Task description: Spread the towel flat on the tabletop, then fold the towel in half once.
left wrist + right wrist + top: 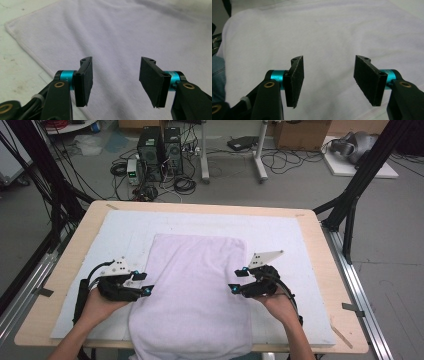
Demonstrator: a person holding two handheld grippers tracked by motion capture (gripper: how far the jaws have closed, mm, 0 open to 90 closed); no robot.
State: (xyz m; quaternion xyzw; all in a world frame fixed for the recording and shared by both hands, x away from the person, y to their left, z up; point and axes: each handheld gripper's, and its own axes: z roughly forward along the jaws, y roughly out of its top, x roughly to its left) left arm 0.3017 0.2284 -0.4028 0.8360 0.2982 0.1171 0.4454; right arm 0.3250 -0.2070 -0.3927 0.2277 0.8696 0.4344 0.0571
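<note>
A: What is closest to us?

B: Two hands. The left claw (145, 283) is over the left edge of the purple towel (195, 290). The right claw (237, 280) is over its right edge.

A: Are the claws pinching the towel?

B: No. In the left gripper view the left claw (115, 81) has its two black jaws apart, with nothing between them — just towel (120, 37) lying below. In the right gripper view the right claw (328, 80) is apart too, and the towel (324, 32) lies under the gap.

A: Where is the towel?

B: It lies flat on a white mat (280, 232) on the bench (320, 245). Its near end hangs over the edge of the bench, by the person. Its far end stops about halfway up the mat.

A: And the towel's corner?

B: In the left gripper view one corner (7, 25) shows at the far left, lying on the mat (15, 62).

A: What is far away?

B: Past the bench, on the floor, stand two black computer boxes (160, 152) with lots of cables (185, 182) — and a cardboard box (300, 134) farther right.
</note>
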